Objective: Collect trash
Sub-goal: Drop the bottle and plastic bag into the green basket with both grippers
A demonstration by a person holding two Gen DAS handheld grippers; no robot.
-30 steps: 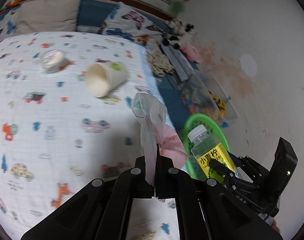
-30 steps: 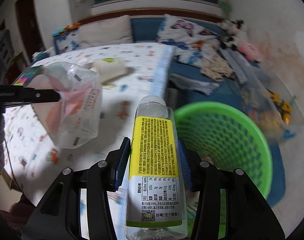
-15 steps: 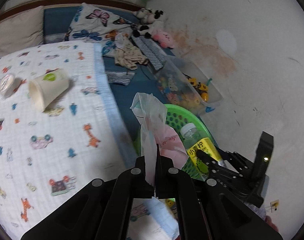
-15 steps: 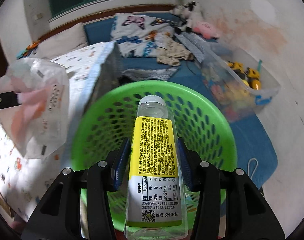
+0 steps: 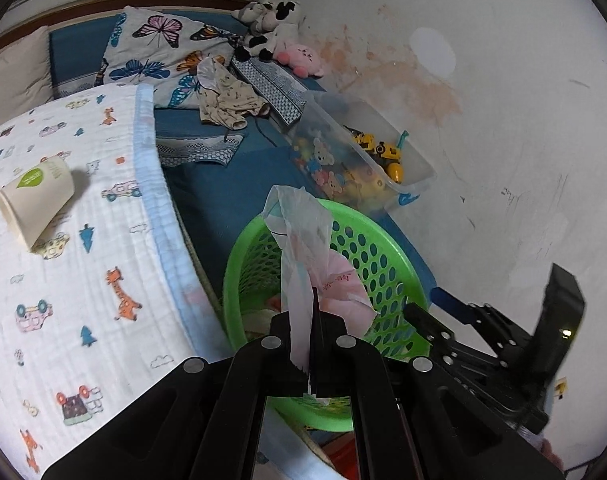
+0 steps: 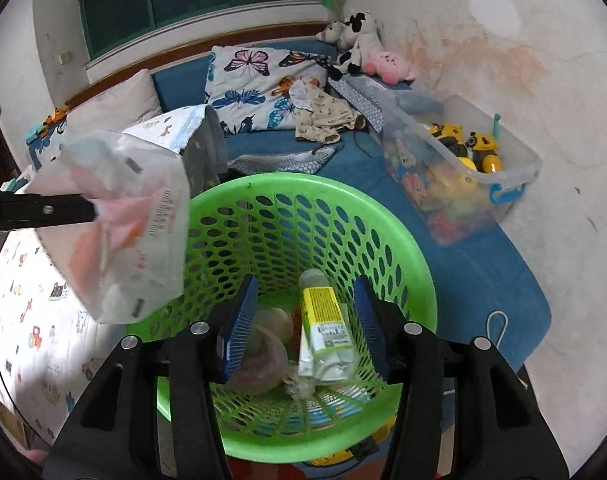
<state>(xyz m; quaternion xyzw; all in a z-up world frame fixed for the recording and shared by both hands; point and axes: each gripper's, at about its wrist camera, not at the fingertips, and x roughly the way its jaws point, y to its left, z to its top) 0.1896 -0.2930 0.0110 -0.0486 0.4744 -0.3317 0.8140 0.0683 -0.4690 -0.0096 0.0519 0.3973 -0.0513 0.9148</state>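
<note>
The right hand-held gripper [image 6: 303,322] hangs with jaws spread wide over the green basket [image 6: 407,240], and the yellow-labelled bottle [image 6: 323,324] lies loose on the basket floor among other trash. The left hand-held gripper [image 5: 312,320] is clamped on a crumpled plastic bag [image 5: 303,240] held above the basket's near rim, just off the bed's [image 5: 83,280] side edge. A paper cup [image 5: 35,196] lies tipped on the bed, back from that edge.

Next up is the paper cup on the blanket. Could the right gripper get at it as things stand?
Probably yes: the right gripper is open and empty over the green basket, and the paper cup lies uncovered on the blanket.
</note>
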